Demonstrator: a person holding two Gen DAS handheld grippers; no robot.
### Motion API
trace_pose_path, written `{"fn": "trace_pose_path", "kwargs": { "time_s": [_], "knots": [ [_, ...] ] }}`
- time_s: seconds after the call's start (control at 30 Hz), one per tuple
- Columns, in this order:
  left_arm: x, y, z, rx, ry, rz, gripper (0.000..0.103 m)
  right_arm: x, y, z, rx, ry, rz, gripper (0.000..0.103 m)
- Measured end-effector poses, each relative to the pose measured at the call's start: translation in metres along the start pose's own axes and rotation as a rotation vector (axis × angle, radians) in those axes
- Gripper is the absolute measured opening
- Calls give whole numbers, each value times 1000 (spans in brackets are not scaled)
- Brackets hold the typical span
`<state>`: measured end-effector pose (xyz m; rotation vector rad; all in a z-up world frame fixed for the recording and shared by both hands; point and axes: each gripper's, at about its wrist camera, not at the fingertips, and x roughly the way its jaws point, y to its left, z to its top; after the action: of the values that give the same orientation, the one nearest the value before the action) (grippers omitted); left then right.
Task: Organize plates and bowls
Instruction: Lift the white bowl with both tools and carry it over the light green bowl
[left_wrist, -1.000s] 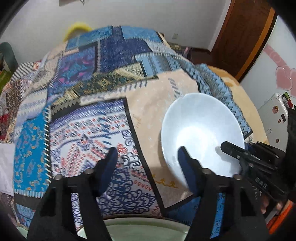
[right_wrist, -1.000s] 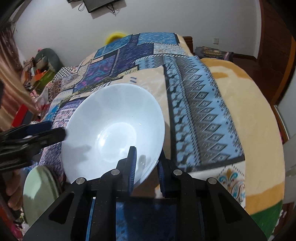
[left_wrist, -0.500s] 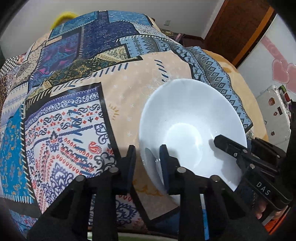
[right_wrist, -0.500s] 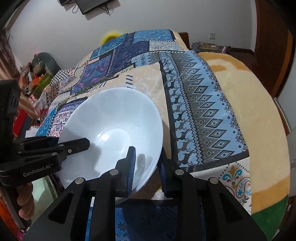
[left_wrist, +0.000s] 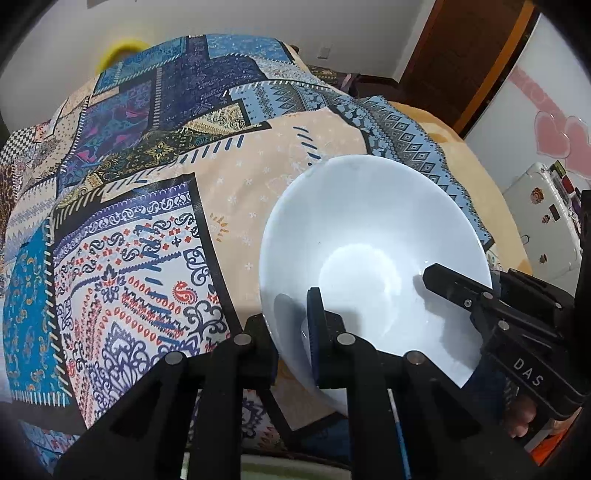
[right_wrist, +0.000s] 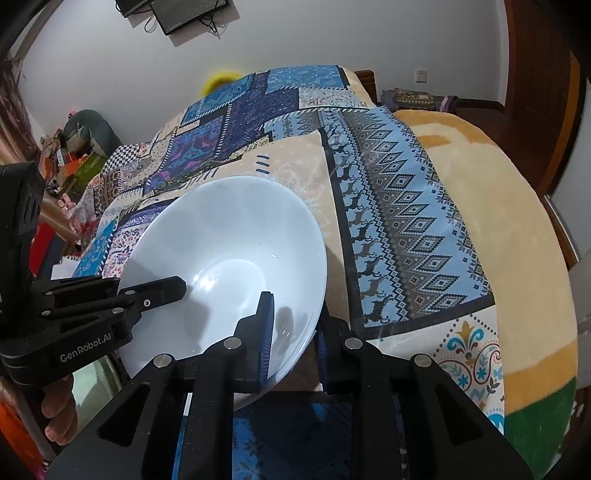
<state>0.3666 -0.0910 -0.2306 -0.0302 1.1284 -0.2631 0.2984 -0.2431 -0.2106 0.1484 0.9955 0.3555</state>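
A white bowl (left_wrist: 369, 229) hangs tilted above the patchwork blanket (left_wrist: 147, 229), gripped from two sides. My left gripper (left_wrist: 286, 314) is closing on the bowl's near-left rim, one pad inside and one outside. My right gripper (right_wrist: 295, 314) pinches the opposite rim of the bowl (right_wrist: 229, 229), its jaws still tightening a little. Each gripper shows in the other's view: a right finger (left_wrist: 454, 288) reaches in from the right, and a left finger (right_wrist: 155, 291) comes in from the left.
The pale green rim of a plate (right_wrist: 92, 373) lies below the bowl at the bed's near edge. A hand (right_wrist: 55, 417) holds the left gripper's handle. A white case (left_wrist: 543, 221) and a wooden door (left_wrist: 461, 55) stand to the right of the bed.
My left gripper went from open beside the bowl to shut on its rim. The bowl tipped slightly towards the left gripper. The right gripper kept its hold.
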Motion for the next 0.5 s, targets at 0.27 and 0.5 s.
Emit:
{"fn": "trace_pose_path", "kwargs": {
  "time_s": [0.27, 0.5],
  "knots": [
    [-30, -4, -6, 0, -40, -7, 13, -22, 10, -1, -8, -31, -3, 17],
    [-64, -9, -14, 12, -94, 4, 13, -44, 26, 1, -31, -74, -4, 17]
  ]
}}
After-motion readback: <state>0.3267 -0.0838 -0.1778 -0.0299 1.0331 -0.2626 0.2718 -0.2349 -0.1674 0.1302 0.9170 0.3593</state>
